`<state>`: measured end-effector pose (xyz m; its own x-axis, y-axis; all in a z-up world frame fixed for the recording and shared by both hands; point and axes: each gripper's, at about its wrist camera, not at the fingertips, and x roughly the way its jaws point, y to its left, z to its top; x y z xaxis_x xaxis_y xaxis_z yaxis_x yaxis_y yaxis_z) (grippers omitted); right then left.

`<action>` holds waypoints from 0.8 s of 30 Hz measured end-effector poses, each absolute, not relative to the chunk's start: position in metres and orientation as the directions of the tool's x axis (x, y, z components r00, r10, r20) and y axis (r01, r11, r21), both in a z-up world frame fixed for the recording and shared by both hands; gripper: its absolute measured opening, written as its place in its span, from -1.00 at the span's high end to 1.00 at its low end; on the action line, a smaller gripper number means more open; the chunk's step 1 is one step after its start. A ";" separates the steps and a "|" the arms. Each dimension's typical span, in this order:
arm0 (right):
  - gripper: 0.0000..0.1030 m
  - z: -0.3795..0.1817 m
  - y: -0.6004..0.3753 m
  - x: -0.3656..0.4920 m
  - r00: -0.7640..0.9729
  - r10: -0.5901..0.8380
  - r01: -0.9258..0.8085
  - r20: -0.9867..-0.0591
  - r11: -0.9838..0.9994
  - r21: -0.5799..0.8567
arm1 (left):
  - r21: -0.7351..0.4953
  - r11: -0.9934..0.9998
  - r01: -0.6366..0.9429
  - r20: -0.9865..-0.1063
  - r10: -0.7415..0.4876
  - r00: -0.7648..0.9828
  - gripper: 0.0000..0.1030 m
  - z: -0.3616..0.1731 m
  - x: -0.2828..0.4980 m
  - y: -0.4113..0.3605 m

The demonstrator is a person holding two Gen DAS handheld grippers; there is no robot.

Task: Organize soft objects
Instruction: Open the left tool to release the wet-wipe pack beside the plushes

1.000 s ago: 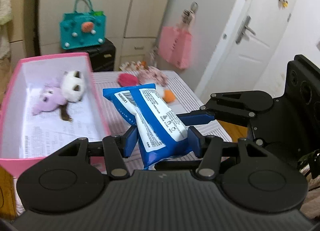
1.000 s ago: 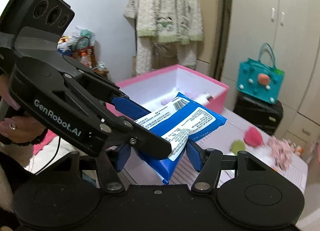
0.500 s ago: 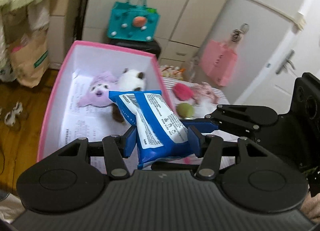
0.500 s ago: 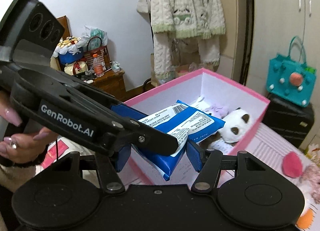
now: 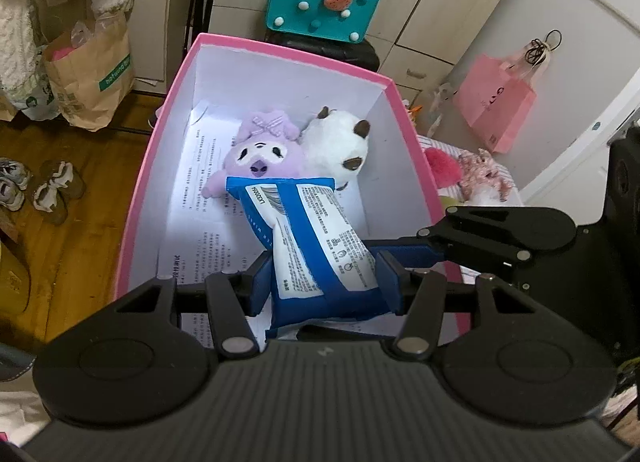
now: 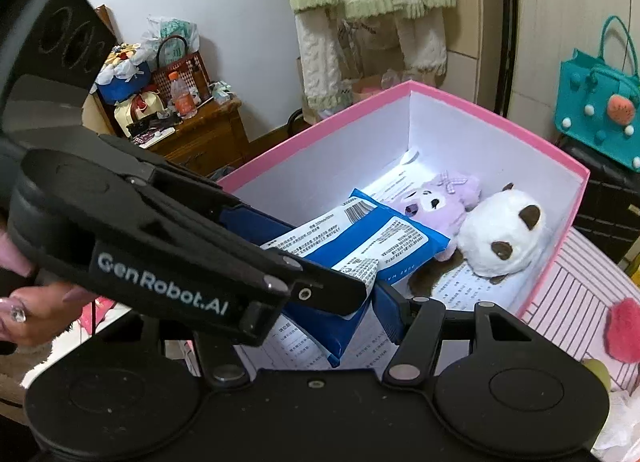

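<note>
My left gripper (image 5: 322, 280) is closed on the lower part of the blue wipes pack (image 5: 316, 246); both blue pads press its sides and the pack bulges between them. My right gripper (image 6: 336, 312) takes the same pack from the other side. In the right wrist view its right pad touches the pack, but its left pad is hidden behind the body of the left gripper, so I judge the grip from one side only. The bottom end of the pack is cut off by the gripper bodies in both views.

The pack hangs over the open pink box (image 5: 404, 110), with its top end pointing to the purple plush (image 5: 258, 154) and the white plush (image 5: 340, 142). Those two lie side by side, touching, near the far wall of the box. I cannot tell if the tip of the pack touches the purple plush or is only above it.

A printed paper sheet (image 5: 200, 198) covers the box floor; its near part is hidden under my grippers. The near half of the box has free floor, and the left wall is near my left pad. The right rim passes under the right gripper's arm.

Outside the box, to the right, a pink fluffy thing (image 6: 622, 330) lies on the striped surface (image 6: 560, 302), partly cut by the picture edge. A hand (image 6: 28, 302) holds the left gripper's handle at the left border.
</note>
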<state>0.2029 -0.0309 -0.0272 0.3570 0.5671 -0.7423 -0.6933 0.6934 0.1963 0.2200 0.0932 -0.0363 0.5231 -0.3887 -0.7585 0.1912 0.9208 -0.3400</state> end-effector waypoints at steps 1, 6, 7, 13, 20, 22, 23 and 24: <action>-0.28 -0.028 -0.030 0.204 0.356 0.563 -0.692 -0.746 0.695 0.194 | -0.336 0.922 0.191 -0.761 -0.385 0.522 -0.04 -0.037 0.221 0.093; -0.28 -0.034 -0.018 0.208 0.382 0.502 -0.683 -0.776 0.719 0.128 | -0.338 0.924 0.180 -0.765 -0.380 0.519 -0.10 -0.043 0.227 0.095; -0.27 -0.036 -0.015 0.210 0.399 0.482 -0.683 -0.780 0.724 0.098 | -0.318 0.931 0.179 -0.761 -0.363 0.537 -0.10 -0.043 0.227 0.095; -0.28 -0.035 -0.016 0.204 0.448 0.434 -0.691 -0.781 0.722 0.005 | -0.174 0.965 0.195 -0.727 -0.260 0.635 -0.11 -0.036 0.216 0.093; -0.28 -0.014 -0.041 0.189 0.451 0.462 -0.675 -0.764 0.736 0.048 | -0.139 0.961 0.239 -0.714 -0.264 0.648 -0.11 -0.019 0.196 0.100; -0.28 -0.006 -0.047 0.182 0.457 0.465 -0.667 -0.759 0.743 0.054 | -0.125 0.958 0.259 -0.719 -0.268 0.642 -0.11 -0.012 0.190 0.099; -0.28 -0.002 -0.051 0.179 0.461 0.465 -0.662 -0.755 0.747 0.056 | -0.120 0.956 0.268 -0.722 -0.269 0.638 -0.11 -0.009 0.188 0.099; -0.28 0.003 -0.054 0.175 0.466 0.465 -0.659 -0.753 0.750 0.055 | -0.112 0.954 0.277 -0.725 -0.269 0.634 -0.11 -0.005 0.184 0.099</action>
<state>0.1747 -0.0545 0.0031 0.4660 0.4649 -0.7528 -0.6590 0.7501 0.0554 0.1841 0.0991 -0.0054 0.6342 -0.2690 -0.7248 0.2771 0.9543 -0.1118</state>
